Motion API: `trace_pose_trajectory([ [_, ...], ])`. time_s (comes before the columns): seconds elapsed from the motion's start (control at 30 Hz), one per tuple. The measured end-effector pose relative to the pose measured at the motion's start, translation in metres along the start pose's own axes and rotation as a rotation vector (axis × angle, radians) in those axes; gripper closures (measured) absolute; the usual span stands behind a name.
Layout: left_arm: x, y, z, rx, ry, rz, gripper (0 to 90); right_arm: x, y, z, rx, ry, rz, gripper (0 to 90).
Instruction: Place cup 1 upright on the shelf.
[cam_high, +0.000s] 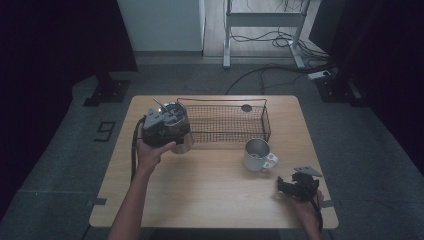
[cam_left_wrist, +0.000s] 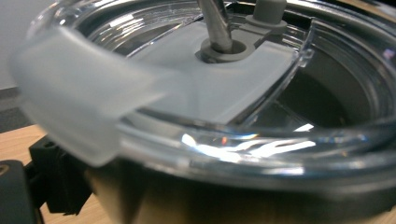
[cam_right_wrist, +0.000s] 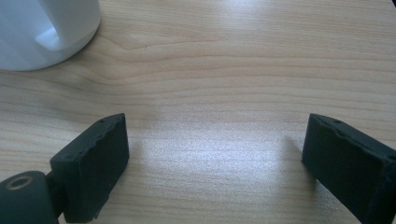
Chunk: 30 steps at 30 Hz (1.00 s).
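High view: one steel tumbler upright near table's left edge, axis vertical, one straw tilting left; left gripper clamps it; right gripper gapes, empty; one mug

Camera layout: 1 fixed high view and 2 gripper views.
The high view looked forward and down over the whole table. The left gripper view sat very close to the tumbler and its clear lid. The right gripper view faced bare tabletop at close range, sharing the white mug with the high view.
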<state>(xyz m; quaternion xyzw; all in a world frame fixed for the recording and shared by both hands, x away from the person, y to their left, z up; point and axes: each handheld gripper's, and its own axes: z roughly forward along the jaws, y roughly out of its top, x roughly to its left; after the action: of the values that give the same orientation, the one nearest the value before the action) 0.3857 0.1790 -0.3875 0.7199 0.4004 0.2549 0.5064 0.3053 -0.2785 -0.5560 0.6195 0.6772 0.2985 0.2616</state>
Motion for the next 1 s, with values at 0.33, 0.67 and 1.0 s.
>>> trace_pose_trajectory([
  [0.33,0.001,0.011,0.013,-0.004,-0.014,0.005,4.0,0.0,0.0,0.0,0.001,-0.001,-0.001,7.7],
  [0.67,0.002,0.018,0.025,0.004,-0.014,0.005,4.0,0.0,0.0,0.0,-0.003,0.0,-0.001,7.8],
  [1.0,0.009,0.025,0.036,0.006,-0.011,-0.013,4.0,0.0,0.0,0.0,-0.005,-0.002,0.0,8.2],
])
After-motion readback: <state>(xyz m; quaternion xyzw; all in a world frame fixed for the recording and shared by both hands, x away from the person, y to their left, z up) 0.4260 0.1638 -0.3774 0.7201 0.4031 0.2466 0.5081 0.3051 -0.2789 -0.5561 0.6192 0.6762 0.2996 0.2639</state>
